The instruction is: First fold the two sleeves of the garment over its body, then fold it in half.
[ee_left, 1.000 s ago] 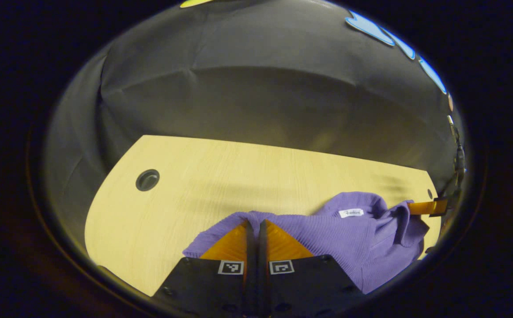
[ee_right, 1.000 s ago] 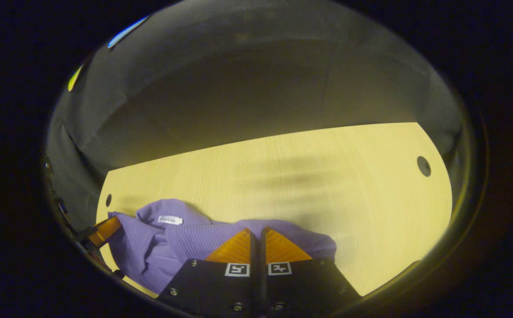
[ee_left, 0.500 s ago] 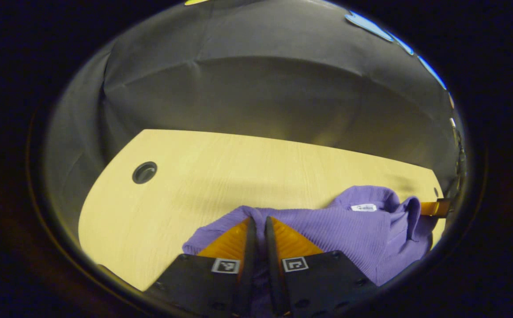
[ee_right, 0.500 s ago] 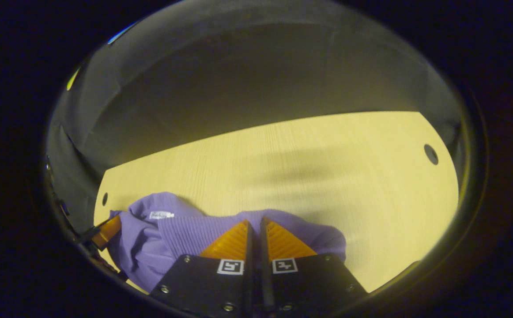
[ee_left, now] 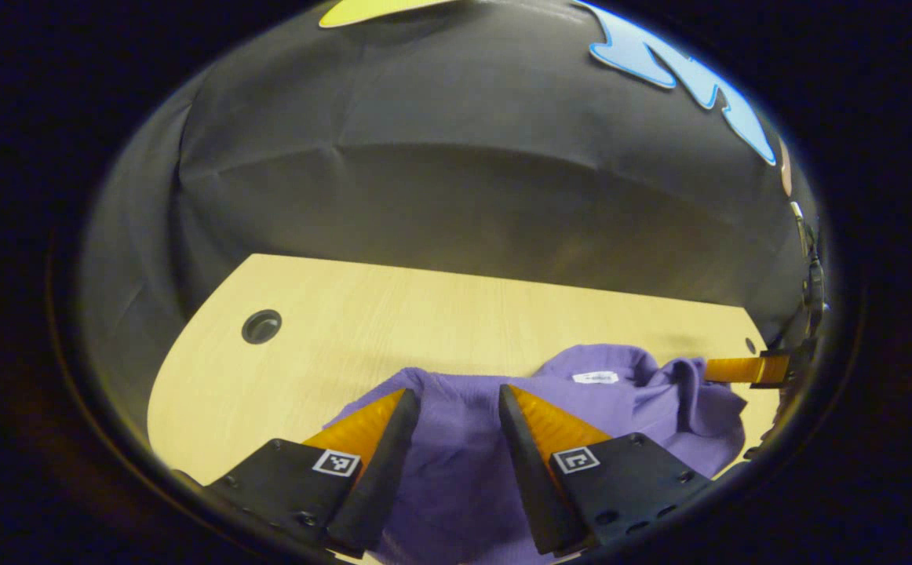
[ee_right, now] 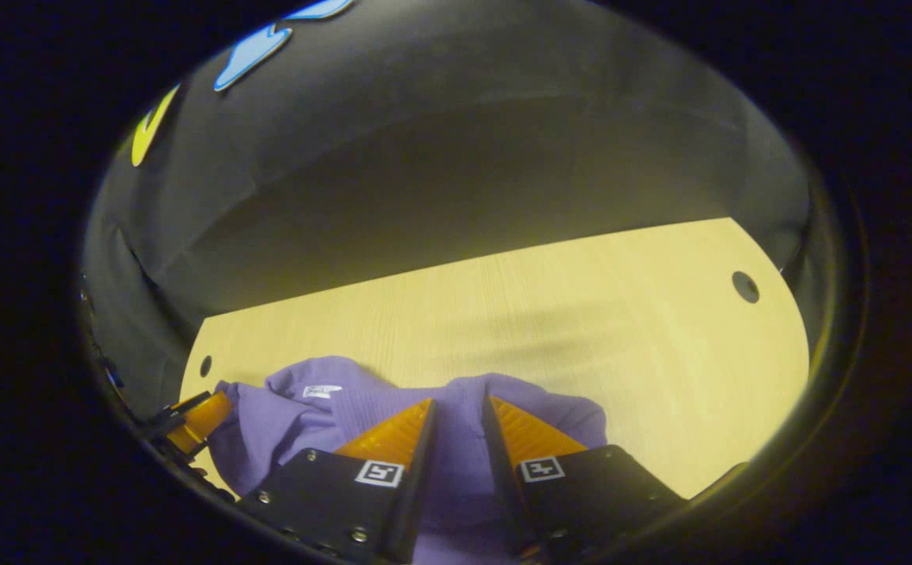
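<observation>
With the left tool (ee_left: pixel 452 396) spread wide and the right tool (ee_right: pixel 458 408) parted, neither pinching cloth, the purple garment (ee_left: pixel 581 408) lies bunched on the bench (ee_left: pixel 393 314), so any retreating finger snagging the knit would likely undo the fold.

Bare table (ee_right: pixel 621 329) beyond the garment (ee_right: pixel 456 408).
</observation>
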The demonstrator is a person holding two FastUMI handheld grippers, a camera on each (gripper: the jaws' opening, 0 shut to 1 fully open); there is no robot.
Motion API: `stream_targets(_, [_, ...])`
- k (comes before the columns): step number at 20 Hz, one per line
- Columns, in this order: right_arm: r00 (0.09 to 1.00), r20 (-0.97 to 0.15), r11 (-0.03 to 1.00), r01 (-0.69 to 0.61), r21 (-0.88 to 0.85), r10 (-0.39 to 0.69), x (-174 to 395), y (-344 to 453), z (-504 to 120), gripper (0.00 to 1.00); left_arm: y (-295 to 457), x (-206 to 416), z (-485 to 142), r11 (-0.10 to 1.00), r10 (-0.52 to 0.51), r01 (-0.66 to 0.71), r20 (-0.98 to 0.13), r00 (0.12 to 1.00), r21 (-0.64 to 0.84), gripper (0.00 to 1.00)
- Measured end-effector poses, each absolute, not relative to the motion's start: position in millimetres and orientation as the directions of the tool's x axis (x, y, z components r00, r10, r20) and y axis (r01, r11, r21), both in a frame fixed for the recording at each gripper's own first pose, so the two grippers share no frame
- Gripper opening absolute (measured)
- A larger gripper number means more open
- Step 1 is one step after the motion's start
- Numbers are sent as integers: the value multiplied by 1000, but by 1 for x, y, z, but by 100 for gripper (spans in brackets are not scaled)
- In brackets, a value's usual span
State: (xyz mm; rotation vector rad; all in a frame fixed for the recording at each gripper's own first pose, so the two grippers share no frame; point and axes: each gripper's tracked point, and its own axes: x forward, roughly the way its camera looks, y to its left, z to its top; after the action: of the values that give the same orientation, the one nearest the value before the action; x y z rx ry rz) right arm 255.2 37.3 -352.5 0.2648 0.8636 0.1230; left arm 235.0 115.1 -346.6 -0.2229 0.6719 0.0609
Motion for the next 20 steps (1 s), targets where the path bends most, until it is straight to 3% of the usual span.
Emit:
stream_targets(2, [665,-711,953,-6,303,230,245,43,-325,45,111,225,-320,978,-20,-111,-604,796,-179,75])
stream_targets(10, [772,-582,947,-77,313,256,188,41,-197,44,88,164,-189,987,-37,-44,-476,879,-156,74])
stream_targets(17, [834,-483,948,-140,285,268,127,33,-125,44,72,89,-105,989,-48,-9,-376,925,-148,74])
stream_targets(19, [857,-447,958,-164,237,257,107,29,-108,54,67,67,-86,991,-47,-1,-348,936,-136,73])
stream_targets(20, [870,-425,962,-173,211,250,99,28,-98,48,64,55,-76,991,-44,0,-330,943,-134,73])
